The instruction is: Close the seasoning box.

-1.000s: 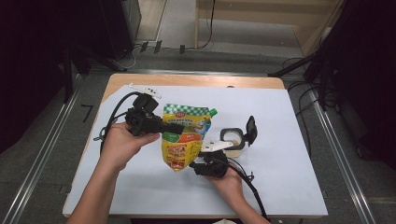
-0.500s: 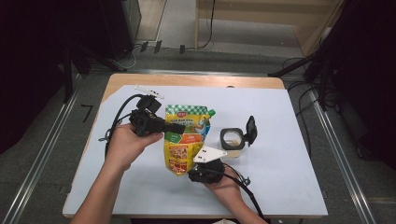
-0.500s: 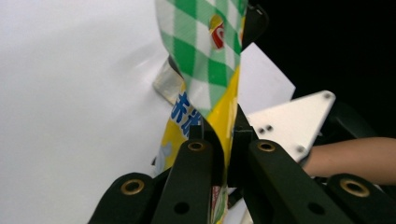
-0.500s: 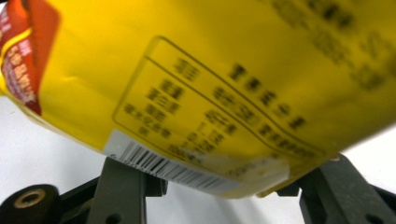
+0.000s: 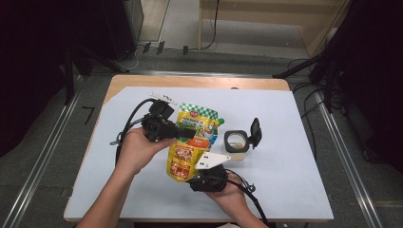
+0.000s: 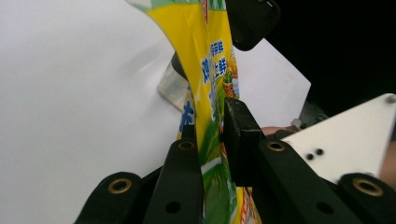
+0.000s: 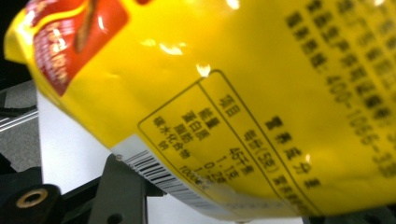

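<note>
A yellow stand-up pouch (image 5: 186,153) with a green checked top is held up off the table. My left gripper (image 5: 190,134) comes in from the left and is shut on the pouch's middle; in the left gripper view its jaws pinch the pouch (image 6: 210,60) edge-on. My right gripper (image 5: 197,173), under its pale three-cornered plate, sits at the pouch's lower end. In the right gripper view the pouch's printed back (image 7: 243,93) lies just over the jaws; one finger (image 7: 121,186) stands far to the left, so this gripper is open.
A small clear jar (image 5: 236,142) with its black flip lid (image 5: 255,132) open stands right of the pouch. A pale sheet (image 5: 294,142) covers the wooden table. Cables trail from both grippers. Dark floor and rails surround the table.
My right gripper has moved left and nearer the person, from beside the jar to the pouch's lower end. The left gripper keeps its hold, and the pouch has shifted slightly.
</note>
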Demonstrator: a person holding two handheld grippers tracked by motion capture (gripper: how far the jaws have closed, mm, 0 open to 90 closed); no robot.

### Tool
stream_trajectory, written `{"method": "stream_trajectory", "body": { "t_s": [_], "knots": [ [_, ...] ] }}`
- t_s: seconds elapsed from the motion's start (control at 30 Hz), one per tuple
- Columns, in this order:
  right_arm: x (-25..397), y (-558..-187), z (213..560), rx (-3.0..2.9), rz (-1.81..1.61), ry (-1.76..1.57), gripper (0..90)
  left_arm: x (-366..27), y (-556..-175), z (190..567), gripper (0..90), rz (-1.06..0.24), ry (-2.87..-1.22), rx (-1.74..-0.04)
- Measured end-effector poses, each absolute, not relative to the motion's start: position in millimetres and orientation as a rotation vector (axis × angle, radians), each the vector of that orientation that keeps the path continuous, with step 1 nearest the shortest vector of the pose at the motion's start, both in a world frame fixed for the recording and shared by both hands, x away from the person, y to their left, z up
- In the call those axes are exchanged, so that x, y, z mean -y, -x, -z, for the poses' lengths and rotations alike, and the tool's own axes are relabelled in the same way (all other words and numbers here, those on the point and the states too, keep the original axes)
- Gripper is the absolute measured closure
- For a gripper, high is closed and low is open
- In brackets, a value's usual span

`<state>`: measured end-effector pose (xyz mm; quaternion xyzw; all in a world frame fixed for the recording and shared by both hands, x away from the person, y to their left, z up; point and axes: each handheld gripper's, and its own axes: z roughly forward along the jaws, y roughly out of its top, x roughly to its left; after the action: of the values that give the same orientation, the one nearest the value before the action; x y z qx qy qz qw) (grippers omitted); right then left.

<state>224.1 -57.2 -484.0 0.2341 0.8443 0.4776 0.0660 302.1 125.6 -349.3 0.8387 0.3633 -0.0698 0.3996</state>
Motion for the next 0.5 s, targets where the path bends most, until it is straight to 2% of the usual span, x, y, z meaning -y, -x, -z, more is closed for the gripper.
{"method": "stream_trajectory", "body": {
  "t_s": [0.5],
  "knots": [
    [59,-219,475,-2.576,-1.492,-0.716,53.7,-112,-302,359,79.4,0.146,-2.155,-0.917]
  ]
}}
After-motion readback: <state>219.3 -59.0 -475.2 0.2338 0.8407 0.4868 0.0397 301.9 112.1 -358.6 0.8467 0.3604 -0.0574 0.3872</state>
